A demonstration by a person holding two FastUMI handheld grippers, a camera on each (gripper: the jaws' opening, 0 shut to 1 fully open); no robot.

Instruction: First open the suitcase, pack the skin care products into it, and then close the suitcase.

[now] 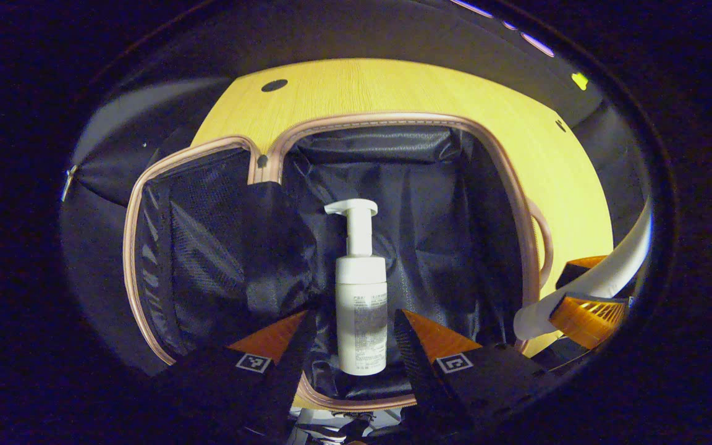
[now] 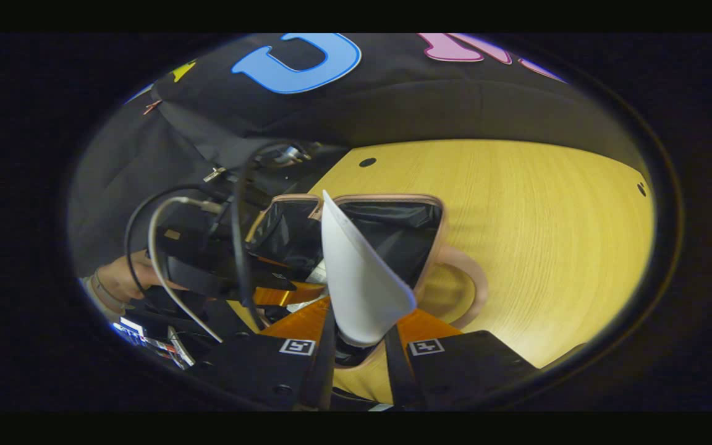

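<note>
While right tongs [image 2: 359,346] grip tube [image 2: 362,278], bottle [image 1: 361,309] lies packed.

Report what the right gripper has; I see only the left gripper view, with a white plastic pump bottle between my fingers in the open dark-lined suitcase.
Observer: The right gripper is clamped on a white squeeze tube, its flat crimped end pointing away.
Operator: Say where it hangs.
Observer: Above the near rim of the pink-trimmed suitcase.
Operator: Check my side.
Observer: A hand holds the left gripper, with cables looping past it.
</note>
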